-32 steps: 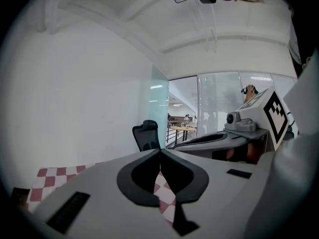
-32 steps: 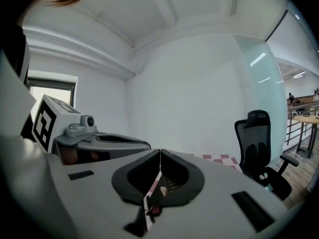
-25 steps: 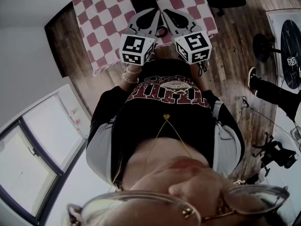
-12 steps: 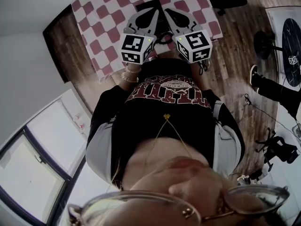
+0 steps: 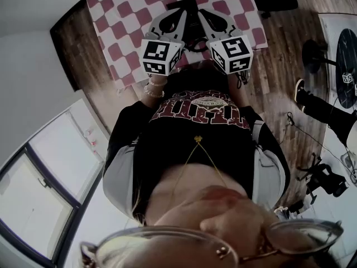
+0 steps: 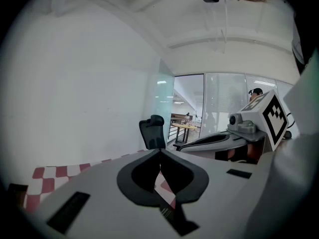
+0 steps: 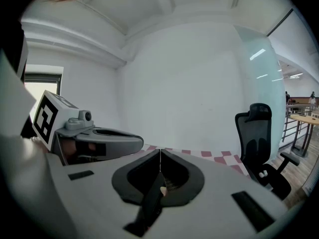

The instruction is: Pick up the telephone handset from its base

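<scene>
Two matte grey plastic grippers, the left gripper and the right gripper, each carry a boxy cube of black-and-white square markers behind their jaws. Both pairs of jaws are clenched tip to tip on nothing. Between and just beneath them lies the black telephone, on a red-and-white checked cloth. Beyond the jaws stands a black office chair.

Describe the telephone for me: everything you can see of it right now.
In the head view the telephone is a black, plastic-looking body on the red-and-white checkered tablecloth, largely hidden between the shut left gripper and right gripper. Handset and base cannot be told apart, and whether either gripper touches it cannot be told.
</scene>
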`<state>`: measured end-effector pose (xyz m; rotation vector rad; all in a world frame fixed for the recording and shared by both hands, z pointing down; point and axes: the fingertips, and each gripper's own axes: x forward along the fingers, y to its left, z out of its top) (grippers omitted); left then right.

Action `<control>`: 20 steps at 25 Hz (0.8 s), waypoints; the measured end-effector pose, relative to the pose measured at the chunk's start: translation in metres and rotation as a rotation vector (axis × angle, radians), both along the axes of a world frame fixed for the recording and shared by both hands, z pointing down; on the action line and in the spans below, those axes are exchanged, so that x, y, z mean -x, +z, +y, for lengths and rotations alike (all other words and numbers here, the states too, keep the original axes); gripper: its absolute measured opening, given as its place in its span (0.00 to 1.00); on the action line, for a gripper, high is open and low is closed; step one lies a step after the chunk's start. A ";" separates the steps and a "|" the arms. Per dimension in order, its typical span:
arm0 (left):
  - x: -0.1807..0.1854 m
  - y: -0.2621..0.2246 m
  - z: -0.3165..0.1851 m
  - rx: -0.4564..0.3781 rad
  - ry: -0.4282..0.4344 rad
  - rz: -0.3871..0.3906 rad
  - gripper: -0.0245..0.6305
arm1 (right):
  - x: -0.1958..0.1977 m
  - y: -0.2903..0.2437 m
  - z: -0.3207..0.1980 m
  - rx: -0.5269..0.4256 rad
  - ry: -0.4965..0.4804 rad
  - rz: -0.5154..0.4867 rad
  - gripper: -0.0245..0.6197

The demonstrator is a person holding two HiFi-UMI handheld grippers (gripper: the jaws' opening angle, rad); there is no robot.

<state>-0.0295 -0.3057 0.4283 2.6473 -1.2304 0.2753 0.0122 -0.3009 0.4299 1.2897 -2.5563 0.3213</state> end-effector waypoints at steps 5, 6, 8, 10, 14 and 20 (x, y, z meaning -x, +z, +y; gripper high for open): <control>0.004 0.003 -0.009 0.017 -0.073 0.007 0.05 | 0.007 0.002 -0.012 0.014 -0.079 0.004 0.07; 0.004 0.004 -0.011 0.021 -0.088 0.009 0.05 | 0.007 0.002 -0.014 0.019 -0.096 0.005 0.07; 0.004 0.004 -0.015 0.027 -0.121 0.011 0.05 | 0.007 0.002 -0.018 0.025 -0.130 0.010 0.07; 0.003 0.005 -0.018 0.032 -0.154 0.012 0.05 | 0.006 0.004 -0.021 0.031 -0.160 0.015 0.07; 0.000 0.008 -0.022 0.040 -0.195 0.007 0.05 | 0.000 0.008 -0.028 0.042 -0.196 0.020 0.07; -0.005 0.012 -0.024 0.045 -0.229 -0.024 0.05 | -0.005 0.016 -0.032 0.059 -0.226 0.019 0.07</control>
